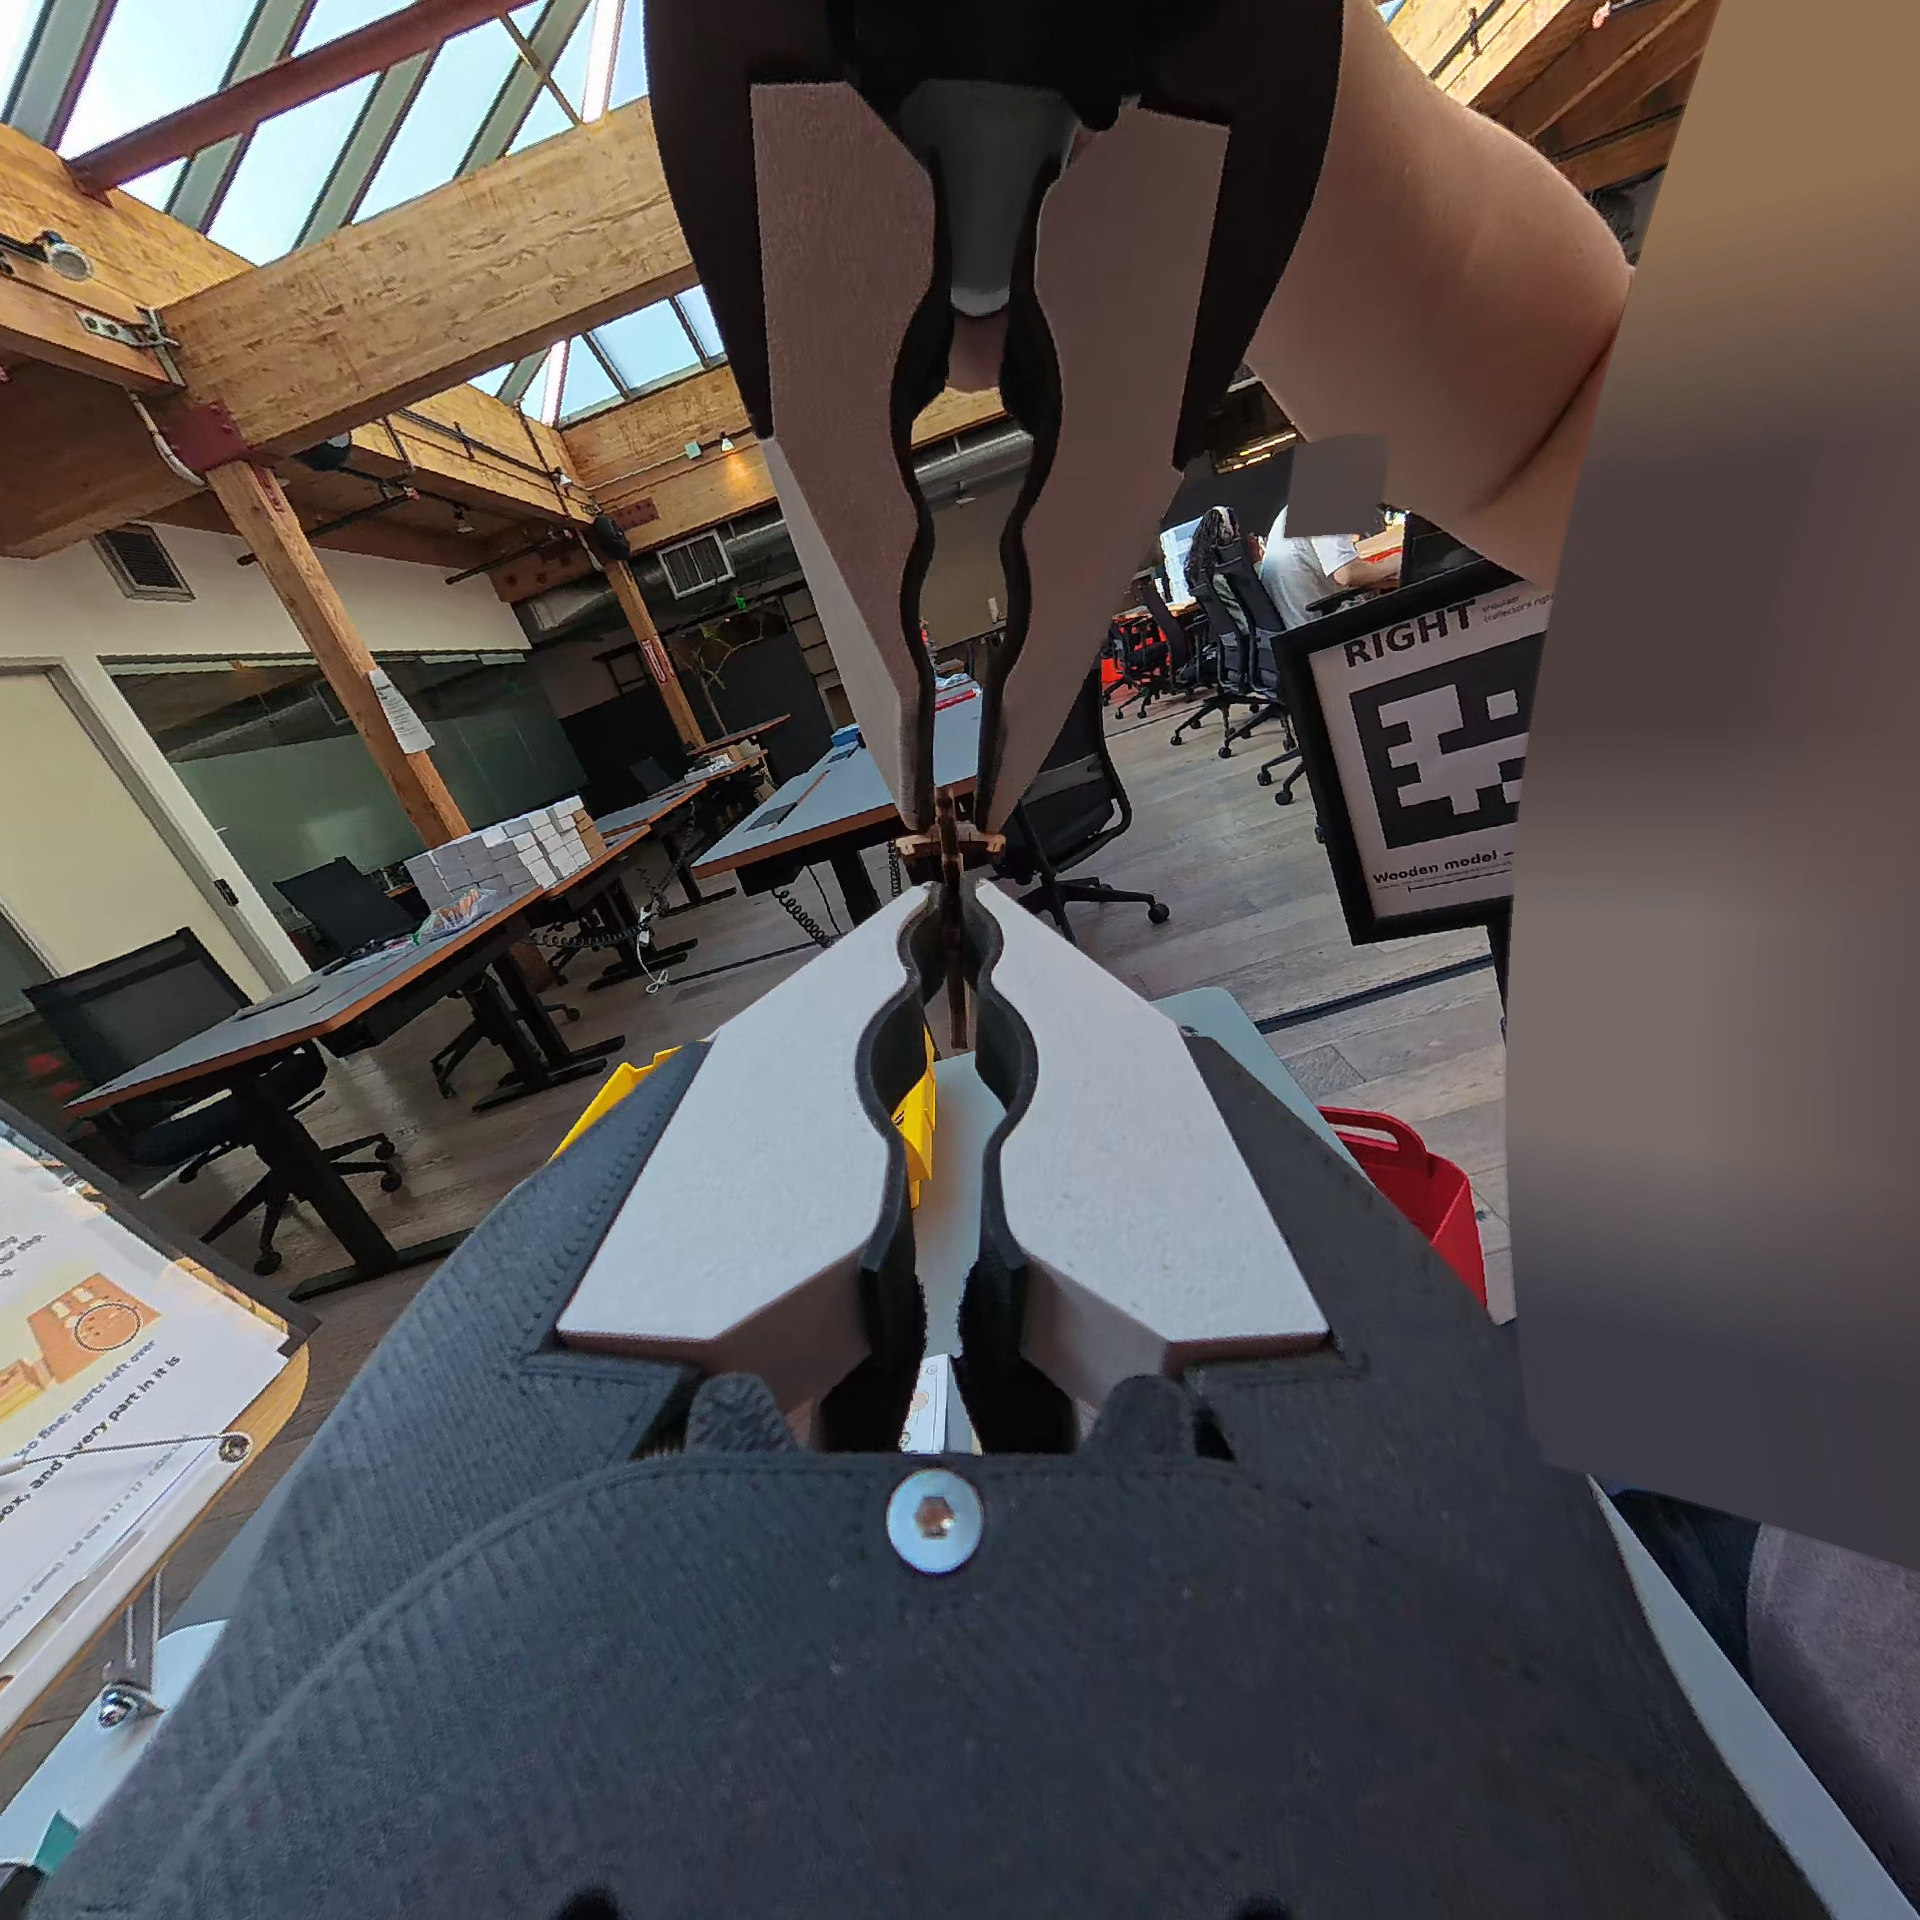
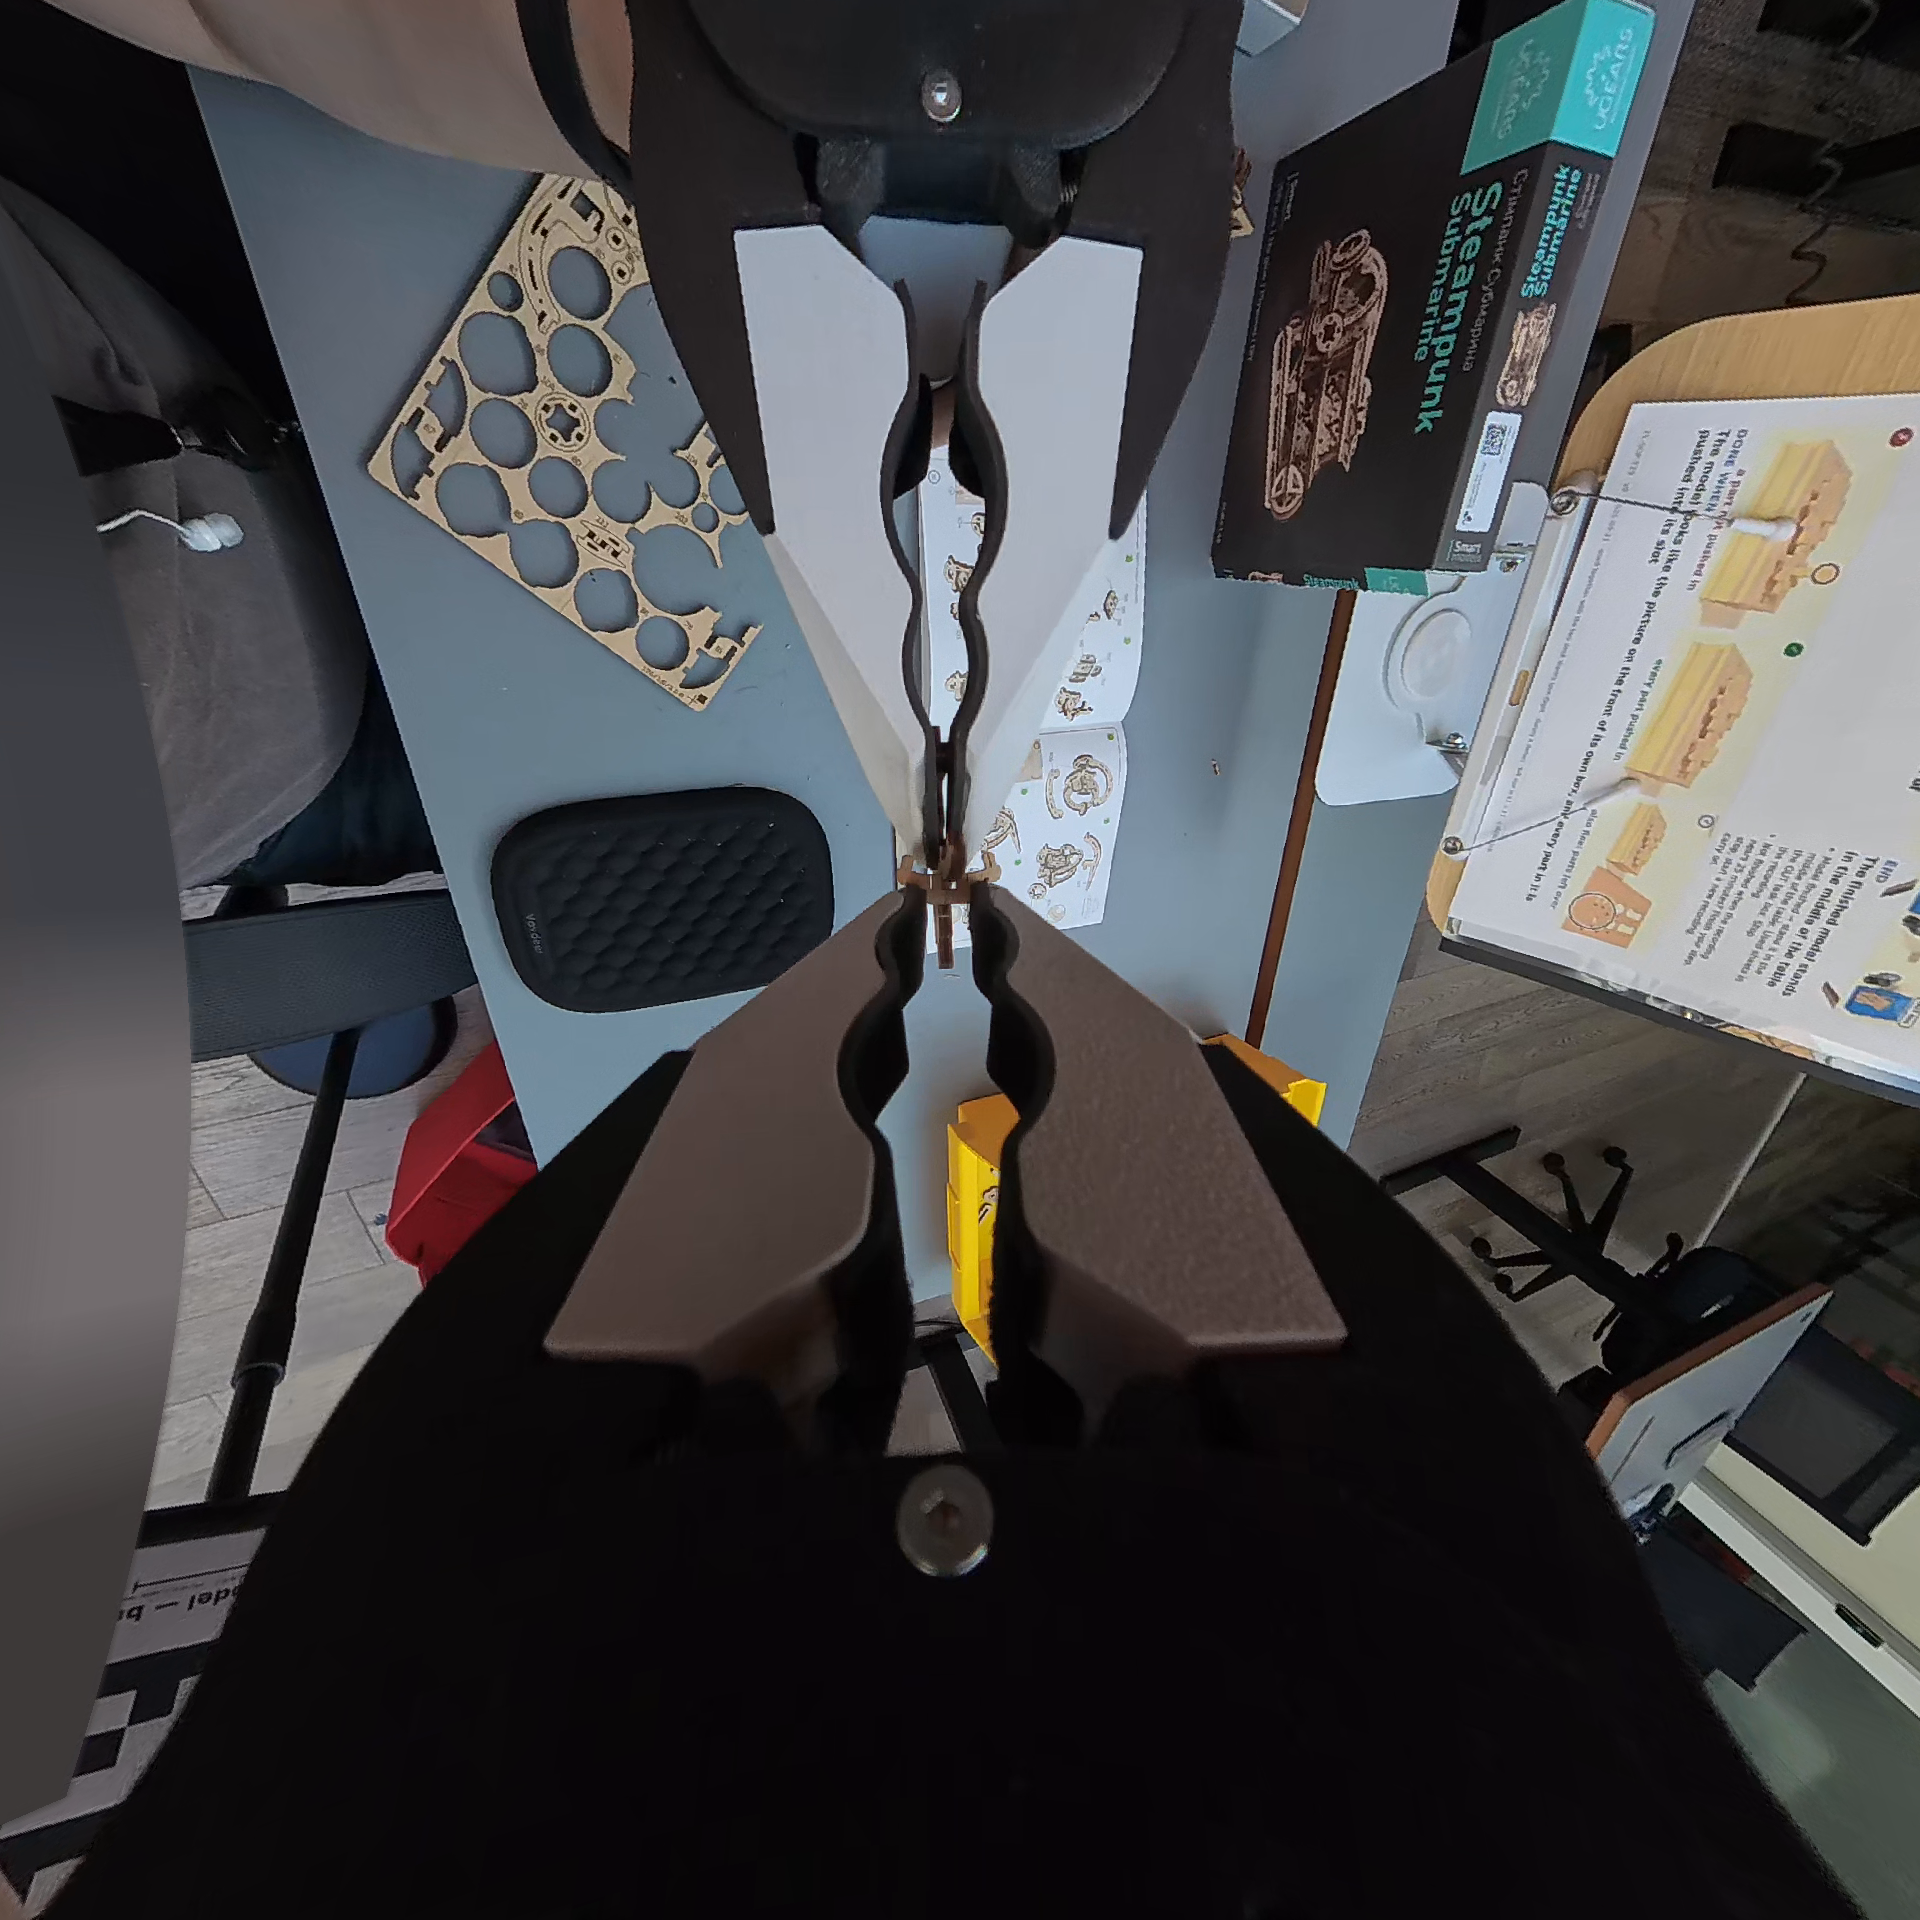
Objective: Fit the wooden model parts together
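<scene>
Both grippers meet tip to tip in the air above the grey table [image 2: 499, 665]. My left gripper [image 1: 953, 899] is shut on a thin flat wooden part [image 1: 957, 997] seen edge-on between its pads. My right gripper [image 1: 951, 819] comes in from above, shut on a second small wooden part. The two parts touch at a small light cross-shaped joint [image 1: 951, 844]. In the right wrist view my right gripper [image 2: 942, 902] grips its wooden part [image 2: 943, 940], the left gripper [image 2: 942, 840] faces it, and the joint [image 2: 940, 878] sits between the tips.
On the table lie a punched-out wooden sheet [image 2: 561, 447], a dark model box [image 2: 1392, 343], an open instruction booklet [image 2: 1070, 790] and a black pad [image 2: 665, 894]. A yellow bin [image 2: 971, 1195] and a red bin [image 2: 457, 1153] sit at the table's end. An instruction board [image 2: 1683, 727] stands at the right. My two grippers' fingertips are within a few centimetres of each other.
</scene>
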`<state>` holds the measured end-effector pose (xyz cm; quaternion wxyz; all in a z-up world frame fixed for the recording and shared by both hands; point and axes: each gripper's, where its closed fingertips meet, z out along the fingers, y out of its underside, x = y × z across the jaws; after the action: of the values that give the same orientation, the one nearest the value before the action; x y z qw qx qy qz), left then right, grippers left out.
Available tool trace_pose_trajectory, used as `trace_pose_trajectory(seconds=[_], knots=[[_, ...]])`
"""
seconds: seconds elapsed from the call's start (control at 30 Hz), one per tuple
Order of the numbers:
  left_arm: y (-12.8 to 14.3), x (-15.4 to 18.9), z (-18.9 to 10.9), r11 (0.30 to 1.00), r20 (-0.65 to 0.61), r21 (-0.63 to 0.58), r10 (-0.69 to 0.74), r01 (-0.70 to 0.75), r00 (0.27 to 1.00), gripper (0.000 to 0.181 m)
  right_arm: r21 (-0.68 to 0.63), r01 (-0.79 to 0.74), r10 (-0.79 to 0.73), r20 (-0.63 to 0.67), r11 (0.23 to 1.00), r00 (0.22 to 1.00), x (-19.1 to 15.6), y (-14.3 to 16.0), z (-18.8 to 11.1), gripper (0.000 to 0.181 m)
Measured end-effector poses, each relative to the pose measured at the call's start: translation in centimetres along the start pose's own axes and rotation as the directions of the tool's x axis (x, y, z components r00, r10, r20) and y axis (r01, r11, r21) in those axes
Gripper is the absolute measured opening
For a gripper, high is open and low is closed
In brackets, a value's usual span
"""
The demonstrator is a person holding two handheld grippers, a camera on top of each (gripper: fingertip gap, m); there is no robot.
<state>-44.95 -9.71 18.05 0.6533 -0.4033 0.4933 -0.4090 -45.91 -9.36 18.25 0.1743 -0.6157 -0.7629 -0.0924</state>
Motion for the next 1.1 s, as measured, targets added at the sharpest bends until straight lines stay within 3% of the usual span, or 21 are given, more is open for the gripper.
trace_pose_trajectory(seconds=[0.77,1.1], knots=[[-0.4,1.3,-0.7,0.998,-0.091,0.028,0.055,-0.052,0.994,0.0,0.123,0.058,-0.064,0.045,0.991,0.997,-1.4,-1.0,-0.3,0.006],[-0.9,0.5,-1.0,0.998,-0.03,0.04,0.04,-0.039,0.999,0.0,0.207,0.014,0.0,-0.063,0.978,0.998,-0.4,-1.5,-0.7,0.006]])
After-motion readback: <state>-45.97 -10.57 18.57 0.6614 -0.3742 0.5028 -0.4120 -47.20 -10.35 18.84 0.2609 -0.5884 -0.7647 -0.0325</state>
